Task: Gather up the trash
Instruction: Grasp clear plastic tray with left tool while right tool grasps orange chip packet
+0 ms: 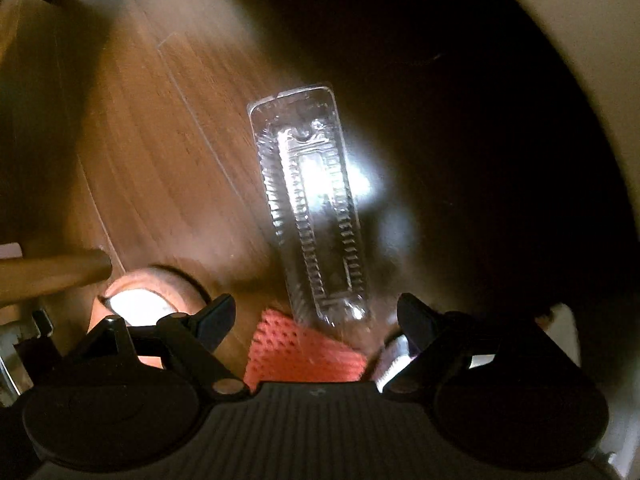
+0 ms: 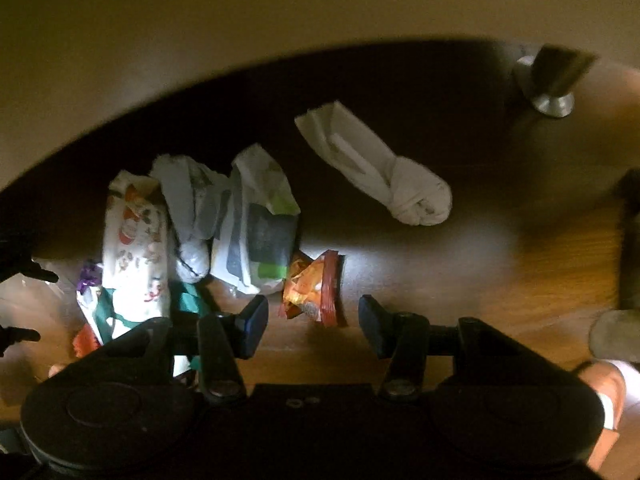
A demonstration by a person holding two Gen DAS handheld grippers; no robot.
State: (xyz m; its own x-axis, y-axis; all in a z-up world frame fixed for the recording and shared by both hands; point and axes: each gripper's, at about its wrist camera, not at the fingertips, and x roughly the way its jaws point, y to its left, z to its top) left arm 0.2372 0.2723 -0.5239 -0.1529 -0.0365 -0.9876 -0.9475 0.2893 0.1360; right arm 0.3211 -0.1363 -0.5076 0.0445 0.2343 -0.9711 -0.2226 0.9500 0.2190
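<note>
Trash sat on the wood floor [image 2: 460, 280], most of it bunched at the edge of the dark shadow under a pale, curved furniture edge [image 2: 200, 40]: a white printed wrapper [image 2: 134, 240] on the left, a grey crumpled bag [image 2: 192, 208] touching it, then a white bag w/ green and dark patches [image 2: 260, 232], all pressed side by side. Just beside that bag, an orange-red snack packet [image 2: 314, 286] lay right ahead of the right claw [image 2: 313, 326], a bit left of centre in its gap. That claw stood spread wide, nothing between its fingers, no contact w/ the packet. A knotted white wrapper [image 2: 380, 168] lay apart from the pile, further into the shadow. Green and purple scraps [image 2: 188, 300] poked out low beside the left finger. A metal furniture foot [image 2: 554, 100] stood well off at top right. Over on the left wrist view, a long clear plastic tray [image 1: 316, 216] w/ ribbed sides lay on the floor [image 1: 160, 160], glare blazing off it, its near end running down between the fingers of the left claw [image 1: 316, 316]. Left claw also spread wide, pads clear of the tray on both sides. An orange-red mesh piece [image 1: 296, 352] showed under the tray's near end. A person's foot [image 1: 144, 304] and a wooden leg [image 1: 56, 272] sat at lower left. Blurry frames, so finer print unreadable.
</note>
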